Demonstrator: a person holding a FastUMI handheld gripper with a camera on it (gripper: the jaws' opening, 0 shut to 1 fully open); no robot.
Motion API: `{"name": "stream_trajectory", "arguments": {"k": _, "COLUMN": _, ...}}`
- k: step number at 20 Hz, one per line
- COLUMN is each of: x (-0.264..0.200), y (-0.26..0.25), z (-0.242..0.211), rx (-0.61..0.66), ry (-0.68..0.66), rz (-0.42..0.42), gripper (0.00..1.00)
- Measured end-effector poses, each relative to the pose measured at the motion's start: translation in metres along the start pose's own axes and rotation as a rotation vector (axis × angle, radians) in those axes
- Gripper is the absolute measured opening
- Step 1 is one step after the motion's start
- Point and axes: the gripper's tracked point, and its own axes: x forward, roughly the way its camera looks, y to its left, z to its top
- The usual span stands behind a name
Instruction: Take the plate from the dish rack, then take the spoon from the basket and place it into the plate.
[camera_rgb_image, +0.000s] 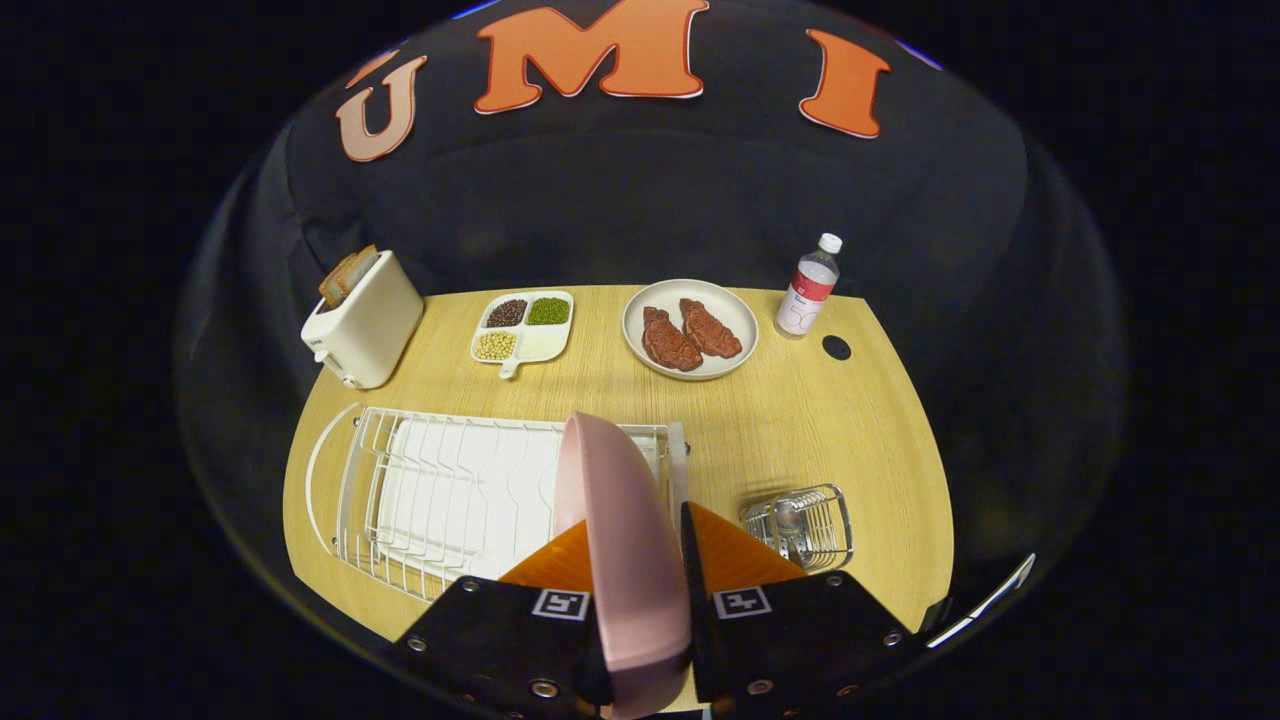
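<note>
- At the far left of the wooden table (820, 430) stands a white toaster (362, 320) with slices of brown bread (345, 277) sticking up out of its slots; any marking on its face is too small to read.
- Nearer the camera, the white wire dish rack (450, 490) lies on a white drip tray, with a curved white handle at its left end. Its slots on the left are bare.
- Behind the rack, a white divided dish (523, 328) holds dark brown beans, green beans and pale yellow beans in three of its compartments; the fourth looks bare.
- The pink plate (620, 540) stands on edge over the right end of the rack, tilted a little. I cannot tell whether its rim touches the wires.
- The gripper (640, 560) has its two orange fingers (740, 555) closed narrowly on the plate, one pressing each face, so the plate sits clamped between them. Each black finger mount carries a small square black-and-white marker, not readable text.
- Beyond the plate, a round pale plate (690, 328) carries two reddish-brown pieces of steak (690, 335) side by side.
- Right of the fingers, a small wire basket (800, 525) holds the metal spoon (787, 518), bowl upward, well apart from the pink plate.
- At the far right back stands a clear water bottle (808, 288) with a white cap and a red-and-white label; its print is too small to read.
- Just beside the bottle, a round black cable hole (836, 347) is set in the tabletop.
</note>
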Motion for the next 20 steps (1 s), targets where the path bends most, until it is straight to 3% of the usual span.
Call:
{"name": "stream_trajectory", "arguments": {"k": 5, "x": -0.049, "y": 0.015, "z": -0.026, "rx": -0.033, "ry": -0.072, "rz": 0.086, "gripper": 0.31}}
{"name": "stream_trajectory", "arguments": {"k": 10, "x": -0.072, "y": 0.036, "z": -0.083, "rx": -0.045, "ry": -0.059, "rz": 0.191, "gripper": 0.31}}
{"name": "stream_trajectory", "arguments": {"k": 20, "x": -0.038, "y": 0.045, "z": -0.173, "rx": 0.004, "ry": 0.012, "rz": 0.259, "gripper": 0.31}}
